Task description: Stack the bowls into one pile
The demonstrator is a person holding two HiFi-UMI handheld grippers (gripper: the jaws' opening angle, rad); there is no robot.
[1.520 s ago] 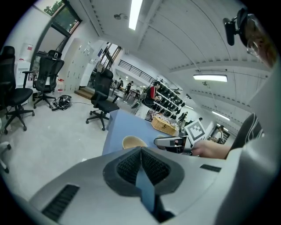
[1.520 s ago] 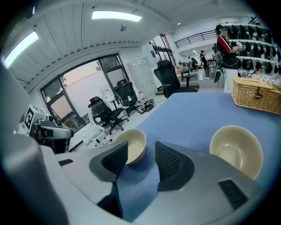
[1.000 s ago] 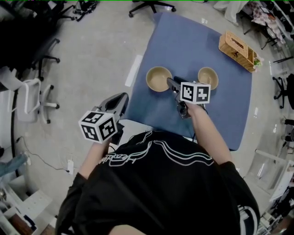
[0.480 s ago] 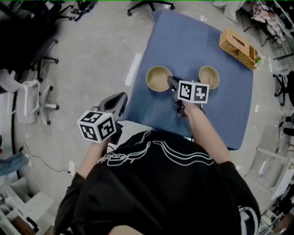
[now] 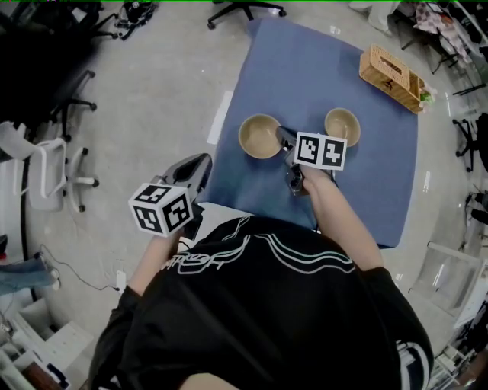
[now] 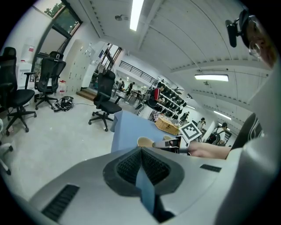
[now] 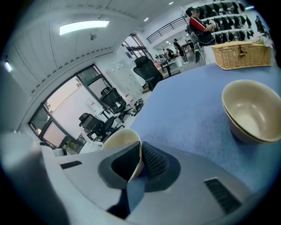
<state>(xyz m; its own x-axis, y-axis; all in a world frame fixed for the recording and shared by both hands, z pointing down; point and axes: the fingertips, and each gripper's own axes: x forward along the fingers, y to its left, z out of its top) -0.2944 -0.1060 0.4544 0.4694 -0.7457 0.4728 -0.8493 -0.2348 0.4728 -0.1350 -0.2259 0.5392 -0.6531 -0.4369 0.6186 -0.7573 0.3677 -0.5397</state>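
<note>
You are at the pick-up: your right gripper [image 5: 283, 136] is closing its jaws on the near rim of the tan bowl [image 5: 259, 136], and the right gripper view shows that rim caught between the two pads, one inside the bowl and one outside. This bowl rests on the blue-covered table [image 5: 305, 68], near the middle of its depth and toward its left edge. The second bowl [image 5: 342, 126] sits level with it toward the right edge, well apart, upright and empty.

Judging from this, the next move is to lift the pinched bowl clear of the cloth, carry it across toward the right edge and lower it into the second bowl. A one-sided pinch on a rim will probably let the bowl hang tilted, so level it before you set it down or it may seat crooked.

Your left gripper [image 5: 201, 164] hangs off the table's near left corner with its jaws together on nothing, so it is free to steady the second bowl.

The path between the bowls is bare cloth. A wicker basket [image 5: 390, 76] stands at the far right corner, out of the way, and office chairs [image 5: 248, 9] stand off the table.
</note>
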